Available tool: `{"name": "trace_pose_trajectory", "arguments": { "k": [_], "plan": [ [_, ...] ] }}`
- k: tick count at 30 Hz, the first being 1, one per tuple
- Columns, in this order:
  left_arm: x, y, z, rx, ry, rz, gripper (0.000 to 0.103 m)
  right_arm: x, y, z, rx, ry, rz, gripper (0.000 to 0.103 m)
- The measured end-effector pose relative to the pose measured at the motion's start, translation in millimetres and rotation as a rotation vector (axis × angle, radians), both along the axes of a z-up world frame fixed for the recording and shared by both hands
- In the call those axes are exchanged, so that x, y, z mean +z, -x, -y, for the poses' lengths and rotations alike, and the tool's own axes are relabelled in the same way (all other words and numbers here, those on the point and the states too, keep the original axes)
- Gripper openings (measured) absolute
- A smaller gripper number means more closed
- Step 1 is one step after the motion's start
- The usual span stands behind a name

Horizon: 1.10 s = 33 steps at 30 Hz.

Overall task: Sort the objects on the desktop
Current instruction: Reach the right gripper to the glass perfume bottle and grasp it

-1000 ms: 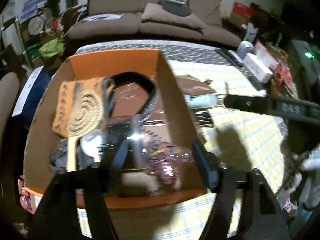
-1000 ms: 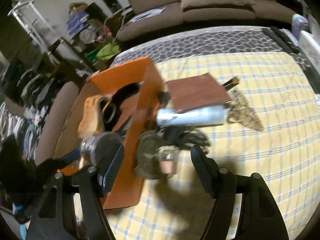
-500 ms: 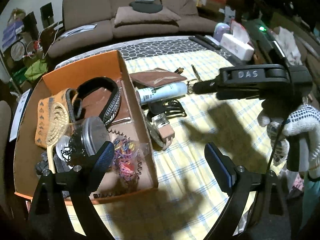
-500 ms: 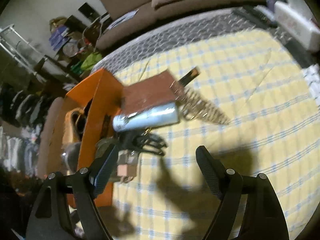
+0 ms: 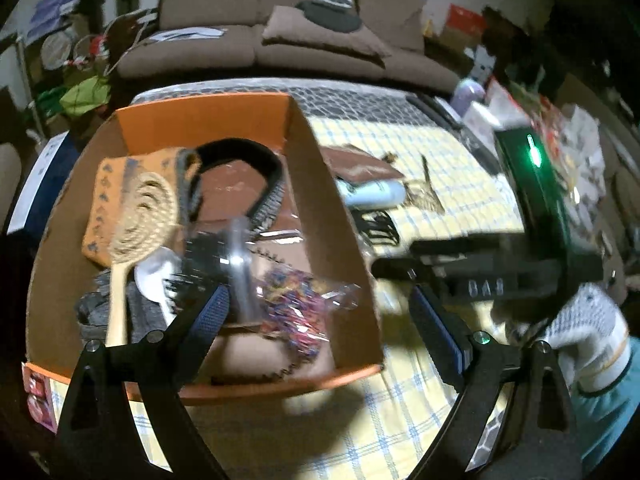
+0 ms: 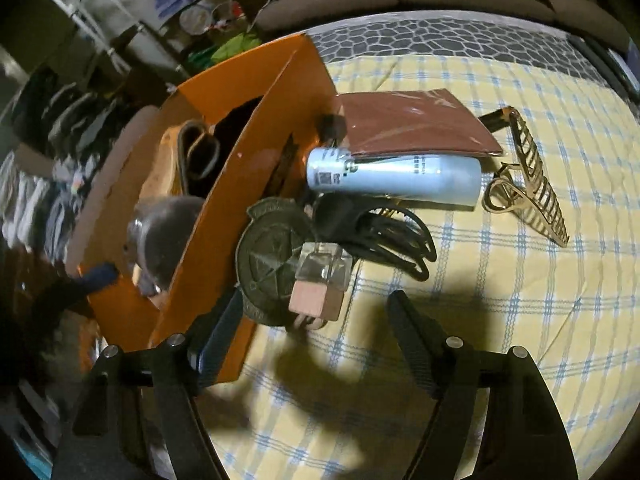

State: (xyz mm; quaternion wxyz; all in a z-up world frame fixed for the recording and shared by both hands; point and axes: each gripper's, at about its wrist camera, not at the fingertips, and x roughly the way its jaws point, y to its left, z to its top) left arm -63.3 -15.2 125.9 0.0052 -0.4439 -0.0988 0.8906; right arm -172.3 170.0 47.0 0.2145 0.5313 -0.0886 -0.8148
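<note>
A yellow checked cloth (image 6: pixel 500 280) covers the table, with a brown sofa (image 5: pixel 280 44) beyond its far edge. An orange cardboard box (image 5: pixel 352 248) stands on the left part of the cloth. Inside it lie a black headband (image 5: pixel 248 152), a straw-headed brush (image 5: pixel 140 216) on an orange patterned pouch (image 5: pixel 104 184), a clear jar (image 5: pixel 240 264) and a bag of coloured bands (image 5: pixel 296 304).

Just right of the box, on the cloth, a brown packet (image 6: pixel 416 124) lies partly over a pale blue tube (image 6: pixel 396 180). A gold hair claw (image 6: pixel 532 192) lies to the right of these, a black hair claw (image 6: pixel 384 236) just nearer than the tube. A dark round badge (image 6: pixel 272 264) lies against the box wall, with a small clear-and-pink block (image 6: pixel 320 284) resting on it.

The left gripper (image 5: pixel 320 316) hangs over the near end of the box, jaws wide apart, nothing held; whether the jar touches the left finger cannot be told. The right gripper (image 6: pixel 316 332) hangs just near of the badge and block, jaws apart and empty. A white-gloved hand (image 5: pixel 588 328) holds the right gripper.
</note>
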Motion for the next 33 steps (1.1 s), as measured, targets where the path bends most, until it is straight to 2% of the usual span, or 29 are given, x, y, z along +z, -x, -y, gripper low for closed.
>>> {"name": "trace_pose_trajectory", "arguments": {
  "k": [5,10,16,18,21,22,24,26,29,32,33],
  "plan": [
    [-5,-1,24,0.082,-0.052,0.015,0.091,-2,-10,20,0.076,-0.093,-0.065,0.077],
    [-9,3,25,0.086,-0.074,0.030,0.091,-10,-18,40,0.134,-0.204,-0.114,0.076],
    [-13,5,25,0.096,-0.106,0.043,0.091,-21,-10,47,0.096,-0.235,-0.163,0.074],
    [-14,5,26,0.101,-0.117,0.046,0.091,-22,-10,43,0.079,-0.211,-0.184,0.074],
    [-15,5,26,0.102,-0.128,0.048,0.091,-27,-7,41,0.047,-0.241,-0.191,0.072],
    [-15,5,26,0.101,-0.129,0.049,0.091,-28,-6,40,0.038,-0.248,-0.192,0.070],
    [-16,6,25,0.095,-0.131,0.052,0.091,-28,-4,37,0.020,-0.249,-0.184,0.057],
    [-18,8,22,0.089,-0.131,0.059,0.091,-30,-1,34,0.005,-0.214,-0.162,0.051],
    [-21,9,20,0.081,-0.133,0.070,0.091,-38,3,38,-0.003,-0.190,-0.111,0.051],
    [-23,11,14,0.071,-0.125,0.078,0.091,-38,0,47,0.009,-0.227,-0.140,0.049],
    [-22,10,13,0.068,-0.123,0.077,0.091,-37,0,48,0.008,-0.236,-0.144,0.034]
  ]
}}
